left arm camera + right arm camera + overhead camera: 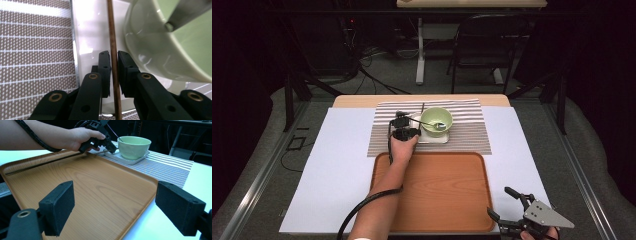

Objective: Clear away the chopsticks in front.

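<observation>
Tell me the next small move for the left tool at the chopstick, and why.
Probably close the last bit, then lift. The left tool straddles the brown chopstick lying on the white plate beside the green bowl; a thin gap seems to remain at each pad, so lifting now might drop it.

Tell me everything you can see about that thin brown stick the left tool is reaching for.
The stick is thin, straight and dark brown, wood by the look of it, perhaps a chopstick. It lies across the white plate just beside the green bowl, one end running out past the plate's edge over the striped mat. It sits between the left tool's black pads, which stand close on both sides; a firm grip cannot be confirmed.
</observation>
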`<state>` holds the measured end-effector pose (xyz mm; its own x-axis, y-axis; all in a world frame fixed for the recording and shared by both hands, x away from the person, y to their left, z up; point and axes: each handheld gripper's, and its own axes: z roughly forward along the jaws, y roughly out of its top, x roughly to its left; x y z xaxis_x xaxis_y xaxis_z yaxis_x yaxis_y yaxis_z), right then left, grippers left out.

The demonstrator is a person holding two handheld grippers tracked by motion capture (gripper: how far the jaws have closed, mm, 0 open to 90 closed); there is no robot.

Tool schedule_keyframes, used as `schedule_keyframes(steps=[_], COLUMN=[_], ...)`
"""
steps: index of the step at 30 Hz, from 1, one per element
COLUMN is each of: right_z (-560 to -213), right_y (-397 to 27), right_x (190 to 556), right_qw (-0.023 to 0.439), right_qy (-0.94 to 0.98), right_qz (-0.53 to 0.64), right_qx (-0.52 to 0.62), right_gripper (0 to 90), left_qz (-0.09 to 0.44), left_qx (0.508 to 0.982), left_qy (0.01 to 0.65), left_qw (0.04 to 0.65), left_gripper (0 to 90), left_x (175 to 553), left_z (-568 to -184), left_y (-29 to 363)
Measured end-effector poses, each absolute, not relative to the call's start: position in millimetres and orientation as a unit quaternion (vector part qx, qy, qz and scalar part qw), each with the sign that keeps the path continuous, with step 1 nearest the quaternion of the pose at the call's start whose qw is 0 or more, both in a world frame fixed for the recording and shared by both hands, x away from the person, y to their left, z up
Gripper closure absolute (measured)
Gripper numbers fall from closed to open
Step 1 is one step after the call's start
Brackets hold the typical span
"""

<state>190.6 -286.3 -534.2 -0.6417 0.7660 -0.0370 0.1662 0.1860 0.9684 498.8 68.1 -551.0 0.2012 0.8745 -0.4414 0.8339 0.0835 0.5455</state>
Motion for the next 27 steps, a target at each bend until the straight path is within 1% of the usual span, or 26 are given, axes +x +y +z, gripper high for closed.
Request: schedule_keyframes(steps=[2, 5, 14, 19, 27], right_z=[-534, -534, -534, -534, -534], right_y=[-286, -286, -286, -286, -286], right_x=[191, 191, 191, 191, 191], right_qw=[0.273, 0.272, 0.272, 0.273, 0.273], right_qy=[0.72, 0.721, 0.72, 0.72, 0.72], right_qz=[0.55, 0.55, 0.55, 0.55, 0.549], right_qx=[0.324, 0.324, 0.324, 0.324, 0.324], right_gripper=[15.2, 15.2, 15.3, 15.2, 15.2], left_qz=[0.022, 0.017, 0.013, 0.029, 0.039], left_qx=[0.671, 0.665, 0.637, 0.626, 0.614], left_qy=[0.635, 0.64, 0.655, 0.66, 0.666], left_qw=[0.382, 0.385, 0.405, 0.416, 0.422], left_gripper=[84.3, 85.0, 85.3, 85.3, 85.3], left_x=[499, 499, 496, 492, 489], left_z=[-552, -553, -555, -550, -547], left_y=[70, 71, 75, 80, 87])
